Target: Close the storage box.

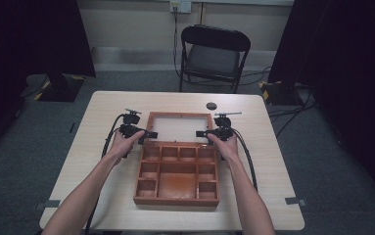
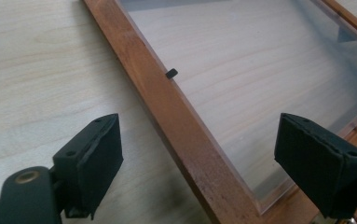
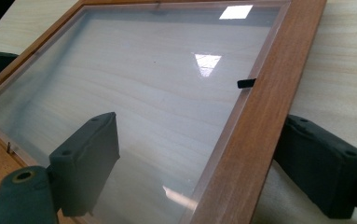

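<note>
1. Two parts of one wooden box [image 1: 177, 179] are in play: the tray w/ compartments sits near the person, centre of the table [image 1: 102, 196], and all of its compartments look empty.
2. Hinged glass lid [image 1: 179, 128] lies flat on the table just beyond the tray's far edge, fully swung open. Wood frame w/ clear pane, table grain visible through it. So the opening step looks done.
3. Left claw [image 1: 149, 134] is at the lid's left rail, near the hinge end. In the left gripper view the jaws stand wide apart, straddling the rail [image 2: 176, 121] w/o pressing it; pads [image 2: 102, 151] are clear of the wood. It holds nothing.
4. Right claw [image 1: 200, 133] mirrors it on the lid's right rail. In the right gripper view the rail [image 3: 255, 126] runs btwn the jaws: one pad [image 3: 92, 158] hangs over the glass, the other sits outside the frame, no squeeze seen. It holds nothing.
5. Small black tabs show on the inner edge of each rail [image 2: 171, 73].
6. Far side: small dark round thing [image 1: 211, 105] on the table past the lid, untouched; folding chair [image 1: 213, 56] beyond the table.
7. Left to do, my guess: pull both claws back from the lid. Whether anything gets loaded into the tray I can't tell.
</note>
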The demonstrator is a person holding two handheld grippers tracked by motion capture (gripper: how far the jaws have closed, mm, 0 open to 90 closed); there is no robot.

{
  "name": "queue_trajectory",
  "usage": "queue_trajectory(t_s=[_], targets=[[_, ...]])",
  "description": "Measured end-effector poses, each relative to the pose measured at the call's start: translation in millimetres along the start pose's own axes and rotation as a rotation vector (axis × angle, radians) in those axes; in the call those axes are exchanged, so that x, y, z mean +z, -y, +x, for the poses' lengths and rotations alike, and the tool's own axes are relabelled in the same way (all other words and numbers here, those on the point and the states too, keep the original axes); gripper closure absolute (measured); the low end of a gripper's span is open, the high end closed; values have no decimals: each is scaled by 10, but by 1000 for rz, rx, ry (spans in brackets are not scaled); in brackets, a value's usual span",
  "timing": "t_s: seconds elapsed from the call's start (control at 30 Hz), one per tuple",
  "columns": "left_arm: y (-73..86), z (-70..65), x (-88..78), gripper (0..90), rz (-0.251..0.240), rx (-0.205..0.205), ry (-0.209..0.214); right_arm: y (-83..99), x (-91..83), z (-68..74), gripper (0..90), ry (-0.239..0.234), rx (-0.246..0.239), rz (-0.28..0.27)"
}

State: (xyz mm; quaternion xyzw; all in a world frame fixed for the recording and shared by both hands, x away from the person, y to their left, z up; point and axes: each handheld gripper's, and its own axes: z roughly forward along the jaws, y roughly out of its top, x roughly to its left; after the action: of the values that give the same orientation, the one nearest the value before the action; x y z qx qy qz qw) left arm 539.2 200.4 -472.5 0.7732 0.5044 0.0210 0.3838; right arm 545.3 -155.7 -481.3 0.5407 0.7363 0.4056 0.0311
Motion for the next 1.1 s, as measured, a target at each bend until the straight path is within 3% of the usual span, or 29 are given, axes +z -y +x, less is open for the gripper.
queue_trajectory(t_s=[0.17,0.33,0.43,0.47,0.6,0.77,0.9,1.1], targets=[[-2,-34,9,174,-4,14,3,0,25,2,133,-4,13,-6],[-14,-51,18,204,-6,20,8,-6,-26,-52,227,-16,33,-24],[-16,-59,11,198,-5,38,0,6,-28,-56,228,-20,35,-36],[-14,-62,10,198,-13,35,-4,11,-28,-54,230,-18,32,-44],[10,4,9,199,-28,-10,46,8,-47,-66,282,-27,35,-81],[0,-69,-18,185,-42,31,16,-19,-79,-40,282,-31,18,-108],[1,-95,-45,207,-57,44,35,-58,-138,-2,285,-35,3,-145],[-44,-152,-98,239,-88,69,21,-111,-261,61,289,-47,-13,-182]])
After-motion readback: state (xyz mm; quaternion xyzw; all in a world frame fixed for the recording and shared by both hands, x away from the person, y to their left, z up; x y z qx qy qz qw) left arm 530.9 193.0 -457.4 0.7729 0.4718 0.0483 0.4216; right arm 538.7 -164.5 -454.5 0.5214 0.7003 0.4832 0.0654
